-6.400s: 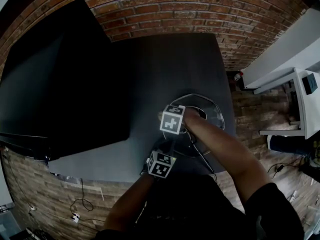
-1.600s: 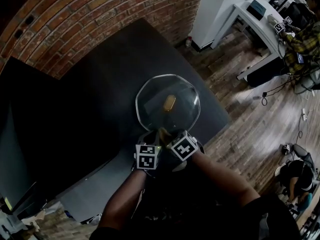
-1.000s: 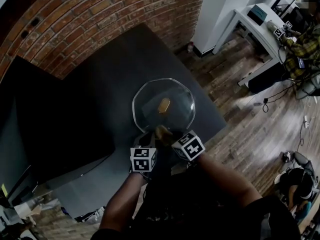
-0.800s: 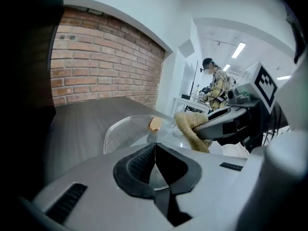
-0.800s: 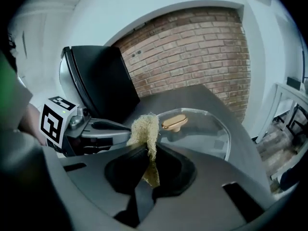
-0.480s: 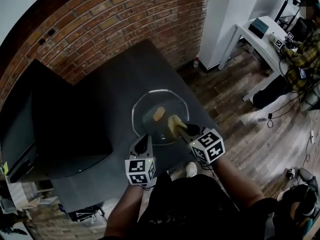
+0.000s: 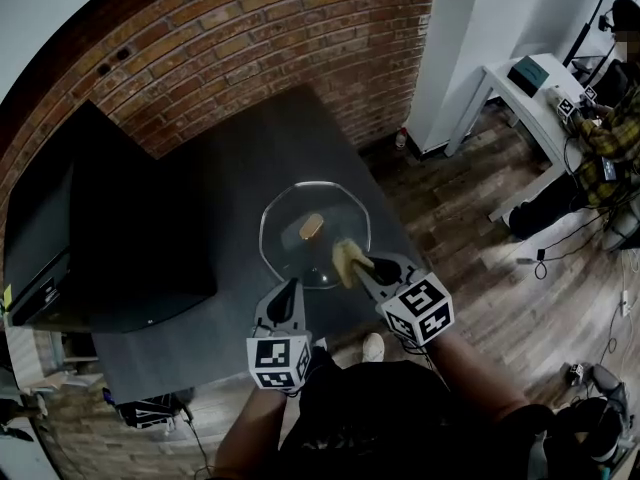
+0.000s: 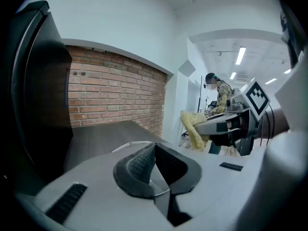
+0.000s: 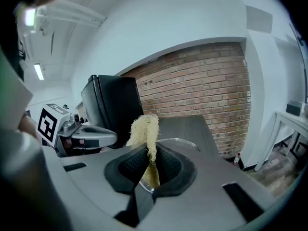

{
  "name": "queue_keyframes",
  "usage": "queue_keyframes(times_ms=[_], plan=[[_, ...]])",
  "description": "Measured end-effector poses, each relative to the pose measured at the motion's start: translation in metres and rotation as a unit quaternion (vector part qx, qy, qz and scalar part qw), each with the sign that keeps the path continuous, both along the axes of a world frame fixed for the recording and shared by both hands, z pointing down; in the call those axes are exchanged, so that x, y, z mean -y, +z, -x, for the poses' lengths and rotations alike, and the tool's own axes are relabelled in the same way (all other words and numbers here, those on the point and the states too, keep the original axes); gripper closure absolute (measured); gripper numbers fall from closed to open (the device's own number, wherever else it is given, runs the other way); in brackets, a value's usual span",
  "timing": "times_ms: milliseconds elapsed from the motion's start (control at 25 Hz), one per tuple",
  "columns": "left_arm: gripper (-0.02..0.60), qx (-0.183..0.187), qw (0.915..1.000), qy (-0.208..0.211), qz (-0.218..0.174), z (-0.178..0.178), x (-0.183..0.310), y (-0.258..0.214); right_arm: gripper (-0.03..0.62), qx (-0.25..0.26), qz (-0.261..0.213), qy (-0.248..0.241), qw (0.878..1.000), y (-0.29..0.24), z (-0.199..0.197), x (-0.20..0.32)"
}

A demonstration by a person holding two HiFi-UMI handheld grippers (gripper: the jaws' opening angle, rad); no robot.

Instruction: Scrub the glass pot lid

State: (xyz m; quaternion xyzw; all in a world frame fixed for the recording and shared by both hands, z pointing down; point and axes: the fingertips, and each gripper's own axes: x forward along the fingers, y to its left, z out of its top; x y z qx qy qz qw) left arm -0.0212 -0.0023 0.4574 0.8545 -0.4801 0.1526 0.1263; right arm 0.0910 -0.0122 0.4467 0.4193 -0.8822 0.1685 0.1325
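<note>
Two grippers over one glass lid (image 7: 335, 218). Lies flat, knob (image 7: 311, 226) up, near the near right corner of the desk (image 7: 240, 153), close to its right edge. Right gripper (image 7: 360, 264): jaws clamped on a yellow scrubber (image 7: 345, 258), held over the lid's near rim and, apparently, off the glass. Left gripper (image 7: 294, 286): jaws closed together with nothing seen between them, tips just short of the lid's near-left rim. Step in hand, by judgement: scrubbing, with the scrubber poised and no stroke laid on at this instant. Calls next for lowering the scrubber onto the glass beside the knob and rubbing across it under light pressure. Calls also, probably, for parting the left jaws and pinching the rim, to keep the lid from sliding on the smooth desk. Writing: none legible in any view. Shows only black-and-white square markers on the cube (image 7: 278, 360) of each gripper; no brand or label to be read on lid, scrubber or desk.
</note>
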Motion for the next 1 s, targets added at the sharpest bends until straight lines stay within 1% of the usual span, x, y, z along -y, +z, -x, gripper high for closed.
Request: queue_keyframes(times_ms=[200, 480, 760, 1000], plan=[[0.548, 0.000, 0.9999, -0.011, 0.003, -0.013, -0.024, 0.000, 0.545, 0.006, -0.011, -0.024, 1.000, -0.006, -0.004, -0.019], [0.548, 0.001, 0.9995, -0.030, -0.007, -0.024, -0.053, -0.006, 0.546, 0.010, -0.025, -0.046, 0.999, -0.010, -0.009, -0.045], [0.548, -0.008, 0.9990, -0.043, -0.004, -0.027, -0.075, -0.002, 0.546, 0.005, -0.028, -0.050, 0.998, -0.006, -0.014, -0.062], [0.547, -0.005, 0.9988, -0.048, -0.008, -0.027, -0.079, -0.006, 0.546, 0.005, -0.022, -0.055, 0.998, -0.001, -0.016, -0.070]])
